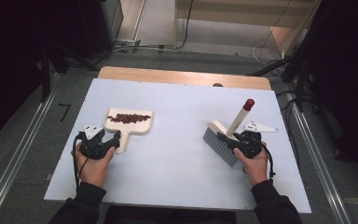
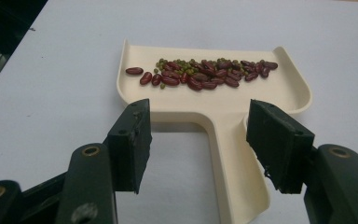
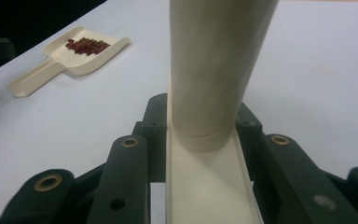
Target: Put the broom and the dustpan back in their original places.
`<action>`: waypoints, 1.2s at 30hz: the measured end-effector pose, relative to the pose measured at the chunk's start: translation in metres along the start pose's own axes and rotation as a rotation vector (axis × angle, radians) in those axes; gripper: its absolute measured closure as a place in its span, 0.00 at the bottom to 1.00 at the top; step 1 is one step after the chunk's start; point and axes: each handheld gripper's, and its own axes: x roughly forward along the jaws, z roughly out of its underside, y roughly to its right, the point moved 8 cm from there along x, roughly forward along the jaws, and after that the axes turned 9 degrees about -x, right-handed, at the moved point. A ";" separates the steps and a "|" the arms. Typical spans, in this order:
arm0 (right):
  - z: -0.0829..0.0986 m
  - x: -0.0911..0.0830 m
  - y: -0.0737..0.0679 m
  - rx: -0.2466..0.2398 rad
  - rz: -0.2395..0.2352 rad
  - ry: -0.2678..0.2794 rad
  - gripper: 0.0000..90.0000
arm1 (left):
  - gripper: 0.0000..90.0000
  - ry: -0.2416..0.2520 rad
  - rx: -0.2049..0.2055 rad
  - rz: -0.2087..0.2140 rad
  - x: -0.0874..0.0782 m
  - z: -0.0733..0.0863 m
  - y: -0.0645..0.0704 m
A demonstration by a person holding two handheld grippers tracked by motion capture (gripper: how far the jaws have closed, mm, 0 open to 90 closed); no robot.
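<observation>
While beans sit loose: risk stands.
Left tool: jaws apart, straddling dustpan handle, not clamped.
Right tool: clamped on brush.
Beans: ahead of left tool.
Hazard: off-centre closing tips pan, spilling onto desk.

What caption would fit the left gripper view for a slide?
Open left gripper with its fingers on either side of the handle of a cream dustpan holding red and green beans.

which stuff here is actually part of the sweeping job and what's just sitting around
In the job: dustpan, the beans in it, brush, left gripper, right gripper.

Just around: cables on the floor, wooden furniture beyond the table.
</observation>
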 end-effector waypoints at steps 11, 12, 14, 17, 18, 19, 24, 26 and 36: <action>0.015 0.002 0.044 0.108 0.195 -0.077 0.47 | 0.46 0.001 0.002 0.003 0.001 0.000 0.001; 0.017 0.003 0.048 0.126 0.203 -0.091 0.46 | 0.46 0.002 0.001 0.004 0.001 0.000 0.001; 0.022 0.005 0.053 0.154 0.212 -0.112 0.42 | 0.46 0.001 0.002 0.005 0.001 0.000 0.001; 0.027 0.007 0.059 0.182 0.220 -0.149 0.38 | 0.46 0.003 0.002 0.005 0.001 0.000 0.001; 0.028 0.007 0.061 0.193 0.224 -0.153 0.37 | 0.46 0.003 0.002 0.004 0.001 0.000 0.001; 0.030 0.008 0.063 0.213 0.215 -0.151 0.36 | 0.46 0.003 0.003 0.004 0.001 0.000 0.001; 0.032 0.008 0.068 0.241 0.214 -0.156 0.32 | 0.46 0.007 0.000 0.005 0.001 0.000 0.001; 0.033 0.008 0.070 0.245 0.220 -0.159 0.31 | 0.46 0.008 0.001 0.004 0.001 0.000 0.001; 0.033 0.002 0.076 0.249 0.255 -0.154 0.32 | 0.46 0.008 -0.005 0.002 0.001 -0.001 -0.002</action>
